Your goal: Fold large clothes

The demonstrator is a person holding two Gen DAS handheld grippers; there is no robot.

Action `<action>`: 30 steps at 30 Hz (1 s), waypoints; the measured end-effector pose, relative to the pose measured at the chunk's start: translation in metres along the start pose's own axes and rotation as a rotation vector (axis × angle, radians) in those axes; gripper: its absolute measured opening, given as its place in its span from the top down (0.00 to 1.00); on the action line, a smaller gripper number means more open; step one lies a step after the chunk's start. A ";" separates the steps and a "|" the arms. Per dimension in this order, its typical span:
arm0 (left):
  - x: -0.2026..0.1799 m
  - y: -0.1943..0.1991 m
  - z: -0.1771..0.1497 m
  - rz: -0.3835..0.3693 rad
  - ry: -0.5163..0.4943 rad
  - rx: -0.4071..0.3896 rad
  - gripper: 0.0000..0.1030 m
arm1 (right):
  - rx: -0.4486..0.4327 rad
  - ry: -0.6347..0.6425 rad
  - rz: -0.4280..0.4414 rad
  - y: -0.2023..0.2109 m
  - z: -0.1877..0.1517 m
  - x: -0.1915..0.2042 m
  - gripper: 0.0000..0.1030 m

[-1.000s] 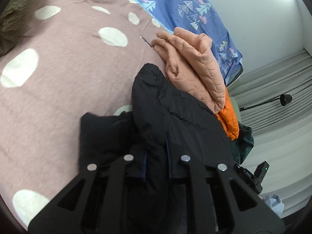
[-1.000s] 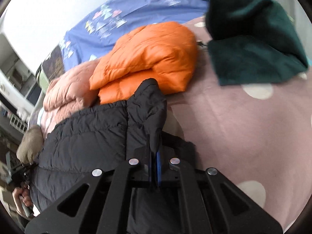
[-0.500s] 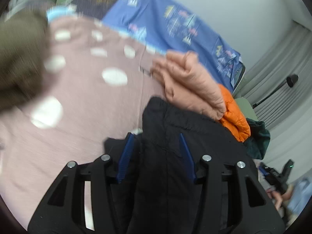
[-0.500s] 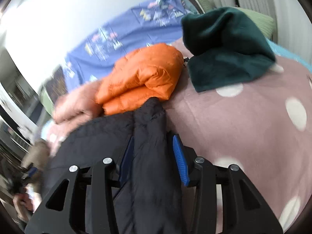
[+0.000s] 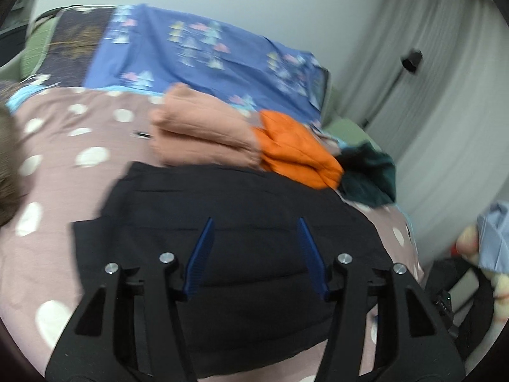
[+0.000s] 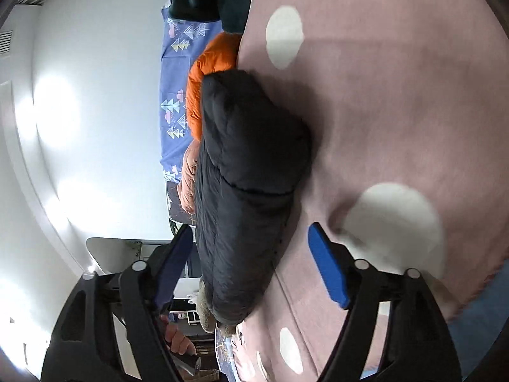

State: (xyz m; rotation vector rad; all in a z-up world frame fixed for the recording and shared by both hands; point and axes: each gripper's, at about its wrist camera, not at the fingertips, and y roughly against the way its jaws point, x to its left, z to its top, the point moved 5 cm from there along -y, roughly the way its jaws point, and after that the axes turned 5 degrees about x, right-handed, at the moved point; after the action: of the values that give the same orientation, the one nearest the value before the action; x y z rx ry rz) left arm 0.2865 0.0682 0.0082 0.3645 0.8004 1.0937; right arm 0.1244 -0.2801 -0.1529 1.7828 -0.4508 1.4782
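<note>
A black puffer jacket [image 5: 241,222] lies folded on the pink polka-dot bedspread [image 5: 63,146]. My left gripper [image 5: 256,242] is open and empty, raised above the jacket's near part. In the right wrist view the same jacket [image 6: 248,159] lies as a thick folded bundle, seen from its end with the view rolled sideways. My right gripper [image 6: 251,254] is open and empty, held back from the bundle's end with the jaws wide apart.
Behind the black jacket lie a folded peach quilted jacket [image 5: 203,133], an orange puffer jacket [image 5: 296,149] and a dark green fleece [image 5: 369,178]. A blue patterned cover [image 5: 203,54] drapes the bed's back. Grey curtains [image 5: 429,95] hang at right. A brown furry item [image 5: 6,165] lies at left.
Both grippers let go of the black jacket, opened wide and drew back from it. The jacket now lies flat and folded. The right gripper has rolled sideways.
</note>
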 end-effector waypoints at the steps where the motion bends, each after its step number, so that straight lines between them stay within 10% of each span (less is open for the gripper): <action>1: -0.006 -0.009 0.000 -0.005 -0.009 0.014 0.43 | -0.001 0.002 -0.004 -0.006 0.001 0.002 0.26; 7: -0.003 -0.081 0.002 0.024 0.028 0.110 0.44 | 0.027 0.085 -0.053 -0.022 0.004 0.031 0.22; 12: 0.011 -0.052 0.008 0.074 -0.007 0.009 0.45 | -0.355 0.719 -0.122 0.018 -0.021 0.148 0.48; 15: 0.018 -0.035 0.022 0.133 0.004 -0.085 0.52 | -0.258 0.881 -0.110 -0.050 -0.008 0.201 0.68; 18: 0.021 -0.046 0.029 0.159 0.021 -0.072 0.88 | -0.105 0.916 -0.184 -0.140 0.017 0.216 0.98; 23: 0.052 -0.079 0.024 0.300 0.011 -0.064 0.91 | -0.003 0.887 -0.455 -0.235 0.063 0.173 0.98; 30: 0.122 -0.113 -0.013 0.298 0.182 0.002 0.93 | 0.090 0.785 -0.448 -0.262 0.065 0.106 1.00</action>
State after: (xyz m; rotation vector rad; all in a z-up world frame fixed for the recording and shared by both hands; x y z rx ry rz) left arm 0.3772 0.1256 -0.1194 0.3982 0.9279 1.4201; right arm 0.3769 -0.1385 -0.1416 1.1175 0.3913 1.7147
